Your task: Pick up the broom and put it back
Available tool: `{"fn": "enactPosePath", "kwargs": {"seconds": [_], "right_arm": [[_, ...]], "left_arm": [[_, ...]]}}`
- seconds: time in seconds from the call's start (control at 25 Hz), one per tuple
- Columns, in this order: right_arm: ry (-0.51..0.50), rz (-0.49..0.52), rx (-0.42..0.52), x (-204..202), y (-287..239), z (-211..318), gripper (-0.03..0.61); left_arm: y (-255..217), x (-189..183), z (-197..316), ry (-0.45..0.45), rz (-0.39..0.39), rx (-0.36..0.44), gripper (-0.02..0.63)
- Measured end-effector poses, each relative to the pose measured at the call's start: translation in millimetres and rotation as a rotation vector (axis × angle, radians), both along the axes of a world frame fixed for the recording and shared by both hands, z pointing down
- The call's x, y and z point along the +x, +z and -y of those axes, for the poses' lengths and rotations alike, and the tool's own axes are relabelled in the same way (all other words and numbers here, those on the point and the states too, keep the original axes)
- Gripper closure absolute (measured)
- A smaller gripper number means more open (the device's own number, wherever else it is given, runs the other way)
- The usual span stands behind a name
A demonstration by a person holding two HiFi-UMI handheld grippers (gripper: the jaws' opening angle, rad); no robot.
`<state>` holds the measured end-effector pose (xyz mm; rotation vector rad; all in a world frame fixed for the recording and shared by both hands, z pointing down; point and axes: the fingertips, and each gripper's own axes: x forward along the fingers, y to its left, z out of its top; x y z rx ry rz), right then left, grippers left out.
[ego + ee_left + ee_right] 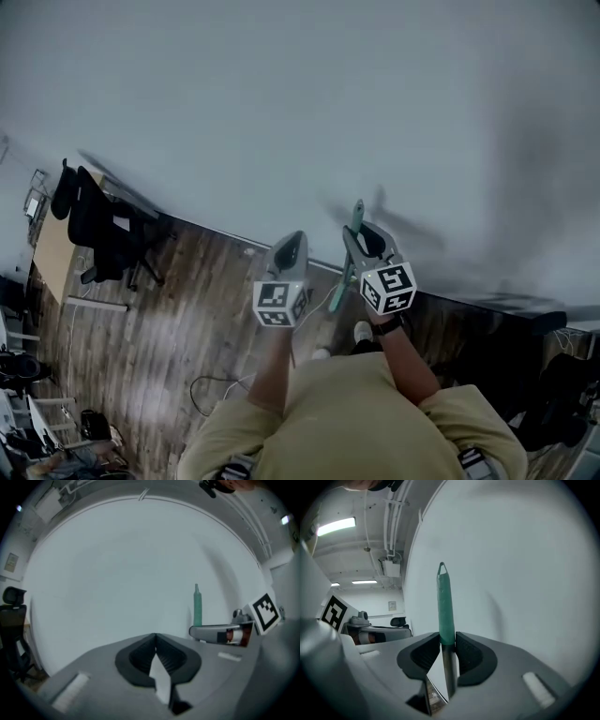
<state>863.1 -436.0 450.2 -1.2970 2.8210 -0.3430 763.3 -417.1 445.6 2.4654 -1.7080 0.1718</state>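
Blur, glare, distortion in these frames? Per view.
Head view: blurry shadows smear the wall beside the right gripper. Left gripper view: fisheye bends the wall's edge, dark corners. Right gripper view: broom handle sharp, ceiling light glares.

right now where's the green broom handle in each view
Head view: handle right of centre, rising from the right hand-held gripper.
Left gripper view: handle right of centre, upright.
Right gripper view: handle dead centre, clamped between the jaws.
Shared landmark: pale wall behind it.
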Motion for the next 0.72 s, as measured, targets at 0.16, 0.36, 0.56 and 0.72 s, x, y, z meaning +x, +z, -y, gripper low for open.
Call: {"fn": "enactPosePath", "kwargs": {"seconds": [0.16,0.36,0.56,0.72], "right_arm": [[-0.101,0.037,0.091,-29.7,-46.2,-13.2,0.474],[-0.242,0.057,0.150,-79.3,-84.9,-30.0,0.471],[-0.388,0.066,0.206,-149.9,-117.9,-79.6,0.468],[-0.547,0.070,0.205,-229.9,-123.6,-132.7,0.469]], "left_arm": [[-38.9,-14.6,-12.8,-0.082,-0.002,0.078,0.611],[-73.2,-49.2,-46.6,-0.179,0.030,0.142,0.612],[-94.5,-116.4,-115.8,-0.354,-0.011,0.167,0.612],[-98.9,-194.9,-192.1,-0.550,-0.018,0.170,0.612]]}}
